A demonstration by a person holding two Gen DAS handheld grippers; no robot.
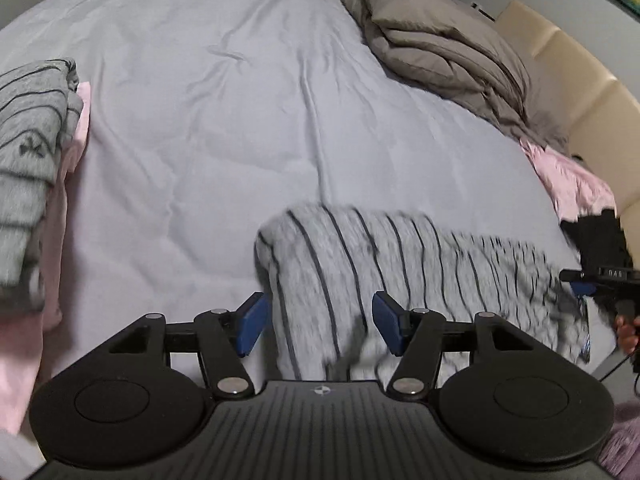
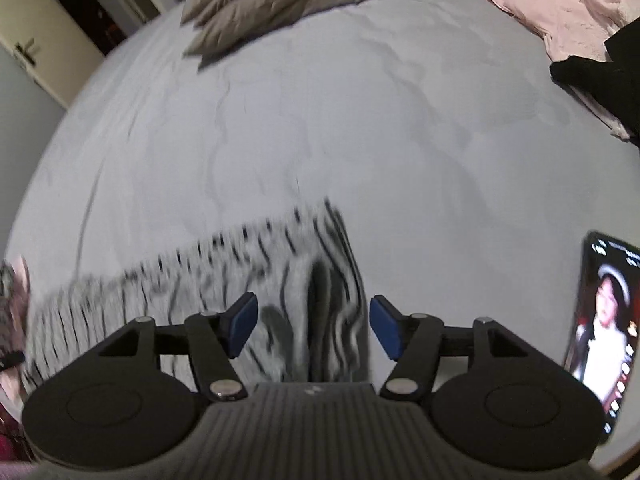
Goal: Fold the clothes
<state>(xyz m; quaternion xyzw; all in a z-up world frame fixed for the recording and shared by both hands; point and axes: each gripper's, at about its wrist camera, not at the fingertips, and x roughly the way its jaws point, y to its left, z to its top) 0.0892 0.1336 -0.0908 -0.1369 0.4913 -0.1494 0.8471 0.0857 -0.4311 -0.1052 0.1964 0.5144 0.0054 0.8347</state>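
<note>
From the left wrist, the striped grey garment (image 1: 400,264) lies as a long folded band across the near part of the bed (image 1: 224,92), its left end just ahead of the left gripper (image 1: 318,324). The fingers (image 1: 252,326) stand apart with the cloth's end between them, but the blue pads do not press on it — nothing is held. At the far left a folded grey patterned piece (image 1: 32,152) sits on pink cloth (image 1: 60,208), which reads as work already done. At the right, crumpled pink clothes (image 1: 568,176) and something black (image 1: 596,240) look still unfolded, beside a heaped grey duvet (image 1: 440,48). The right gripper (image 1: 582,286) is cut off by the frame edge, and the stripes there smear with blur

From the right wrist, the same band's other end, bunched in layers, lies under the right gripper (image 2: 312,326); its fingers (image 2: 384,328) are spread wide and grasp nothing. I judge this garment partly folded, with at least one more fold left. A lit phone (image 2: 604,328) lies at the right edge. Blur hides how neatly the layers stack — the near edge is covered by the gripper body
</note>
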